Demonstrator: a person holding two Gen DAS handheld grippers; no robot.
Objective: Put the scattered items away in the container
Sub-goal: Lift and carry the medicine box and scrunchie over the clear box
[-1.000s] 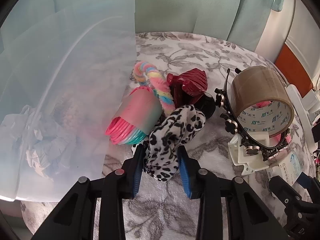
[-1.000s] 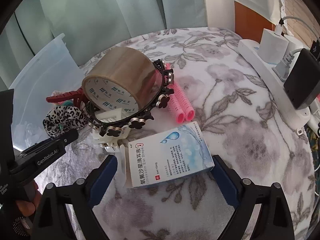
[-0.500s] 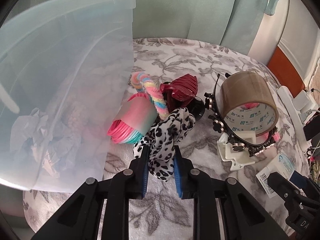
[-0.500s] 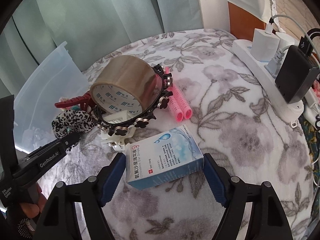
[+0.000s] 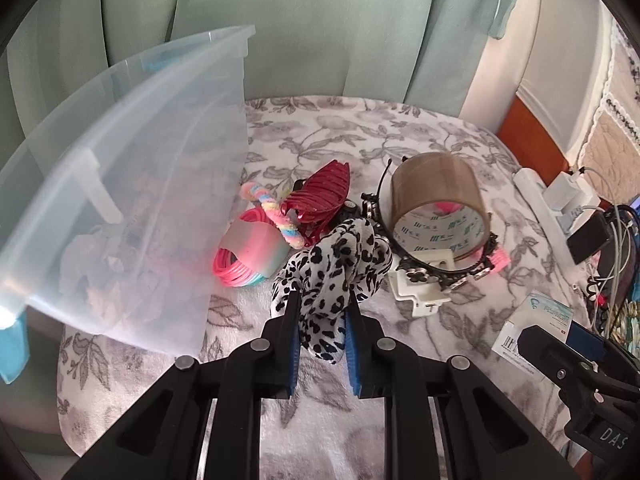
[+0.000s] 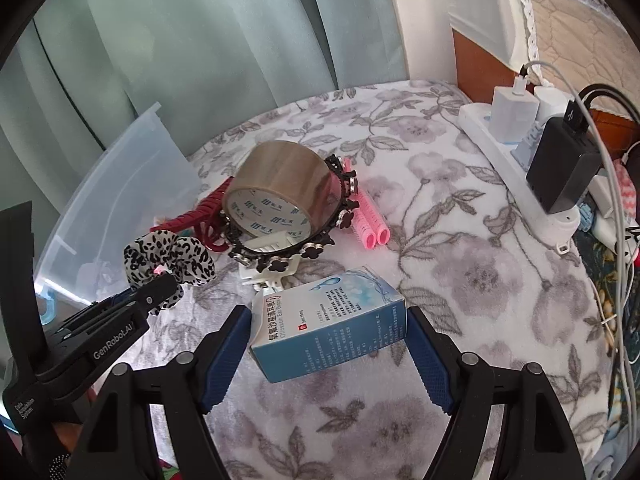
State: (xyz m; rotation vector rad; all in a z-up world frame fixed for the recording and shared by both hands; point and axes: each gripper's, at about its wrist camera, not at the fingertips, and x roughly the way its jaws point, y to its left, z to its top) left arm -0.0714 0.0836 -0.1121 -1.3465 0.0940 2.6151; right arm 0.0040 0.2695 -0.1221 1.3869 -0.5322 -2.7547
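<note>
Between the left gripper's [image 5: 320, 328] fingers, a black-and-white leopard-print fabric scrunchie [image 5: 332, 276] is clamped; the right gripper's [image 6: 326, 350] fingers clamp a blue-and-white cardboard medicine box [image 6: 328, 324]. Both should clear the translucent plastic container's [image 5: 132, 208] rim, left of the fingers, before release.

Container [image 5: 120, 184] contents (hazy) — wall-blurred

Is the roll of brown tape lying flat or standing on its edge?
On its edge: the brown tape roll shows its open core sideways, curved side resting on the black flowered headband.

Pale green curtains [image 5: 320, 20], floral tablecloth [image 6: 480, 272]
</note>
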